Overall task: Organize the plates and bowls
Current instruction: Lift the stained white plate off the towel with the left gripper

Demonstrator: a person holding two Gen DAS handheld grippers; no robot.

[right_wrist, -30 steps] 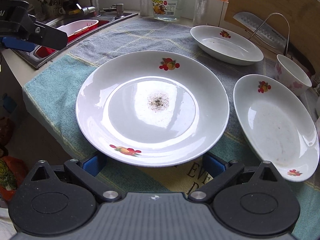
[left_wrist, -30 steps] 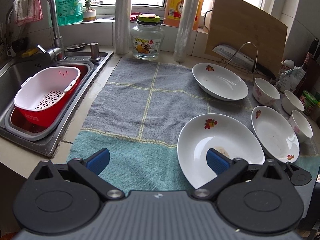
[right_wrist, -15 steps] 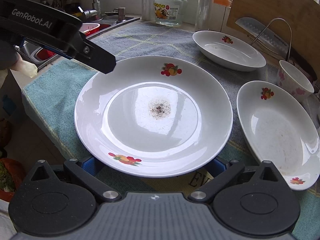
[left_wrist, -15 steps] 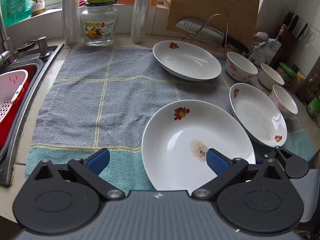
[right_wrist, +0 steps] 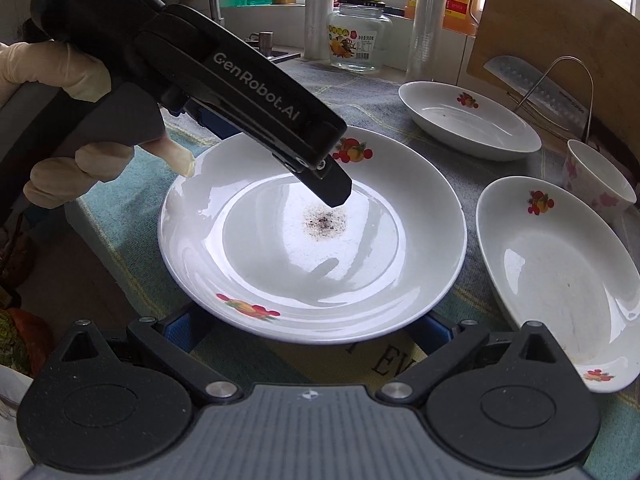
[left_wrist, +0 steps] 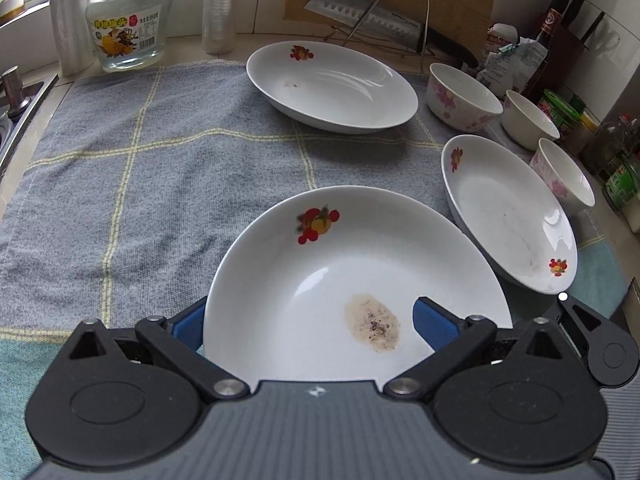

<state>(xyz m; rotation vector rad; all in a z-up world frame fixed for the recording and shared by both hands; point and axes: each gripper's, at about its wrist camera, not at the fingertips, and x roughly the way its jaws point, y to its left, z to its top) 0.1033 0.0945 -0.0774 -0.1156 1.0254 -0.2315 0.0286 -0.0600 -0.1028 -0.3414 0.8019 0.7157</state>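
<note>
A white plate with fruit prints and a dark stain (left_wrist: 320,280) (right_wrist: 312,248) lies on the blue-grey towel (left_wrist: 140,168). My left gripper (left_wrist: 312,328) is open and straddles the plate's left rim: one blue pad outside it, the other over the inside. In the right wrist view its black finger (right_wrist: 256,92) reaches over the plate's middle. My right gripper (right_wrist: 306,334) is open at the near rim, its blue pads partly hidden beneath the edge. A second plate (left_wrist: 508,216) (right_wrist: 560,272) lies to the right, a third (left_wrist: 332,84) (right_wrist: 468,120) farther back.
Three flowered bowls (left_wrist: 460,96) (left_wrist: 528,120) (left_wrist: 564,176) stand along the right side. A glass jar (left_wrist: 128,20), a knife on a wire rack (left_wrist: 372,16) and a cutting board (right_wrist: 560,32) line the back. A gloved hand (right_wrist: 80,80) holds the left gripper.
My left gripper has swung right, away from the sink, and come down onto the stained plate's rim. My right gripper has stayed at the near rim.
</note>
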